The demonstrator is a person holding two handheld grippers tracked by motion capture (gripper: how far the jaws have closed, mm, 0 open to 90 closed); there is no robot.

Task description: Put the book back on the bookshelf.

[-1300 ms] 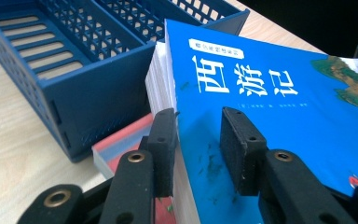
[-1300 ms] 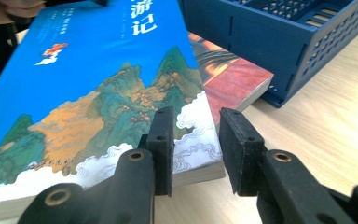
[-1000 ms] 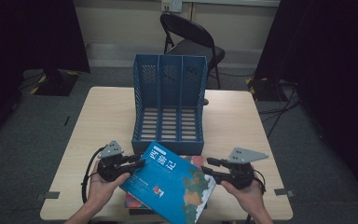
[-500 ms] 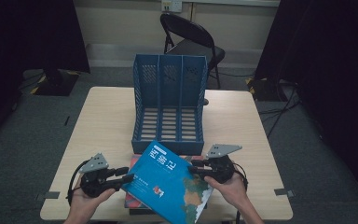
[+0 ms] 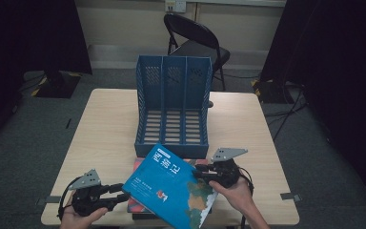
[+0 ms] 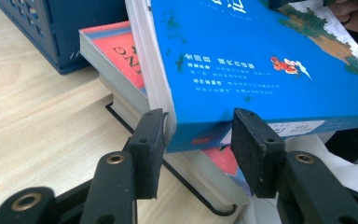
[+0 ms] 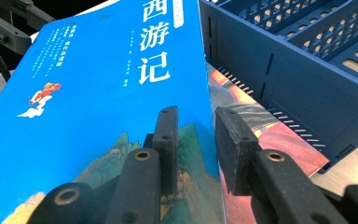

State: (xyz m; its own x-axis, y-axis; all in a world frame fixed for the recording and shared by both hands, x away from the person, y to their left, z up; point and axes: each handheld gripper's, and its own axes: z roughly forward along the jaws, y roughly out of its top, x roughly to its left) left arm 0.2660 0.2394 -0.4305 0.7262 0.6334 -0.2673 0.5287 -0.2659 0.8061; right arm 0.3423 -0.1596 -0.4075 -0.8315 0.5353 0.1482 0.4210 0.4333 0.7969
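At the near edge of the table, the left gripper lies low at the person's left. Its jaws have just been opening, and they now stand partly apart. The left gripper view shows one corner of the blue book between the pads: one pad sits close against the page edge, the other stands clear of the cover, so nothing is clamped there.

The blue book lies tilted over a short stack of other books near the table's front edge. A red-covered book lies right under it, with a thicker book below that one.

At the book's other side the right gripper holds its edge. In the right gripper view one jaw lies on top of the cover, over the printed mountains, while the other is beside and below the page edge. The jaws look narrow, closed on the book's edge. The person's right hand wraps the gripper's body.

Just beyond the stack stands the blue file rack, its front lip close against the far side of the books. It has three compartments with slotted floors and perforated walls. The rack blocks the way straight ahead of the book.

Past the table's far edge stands a black folding chair.
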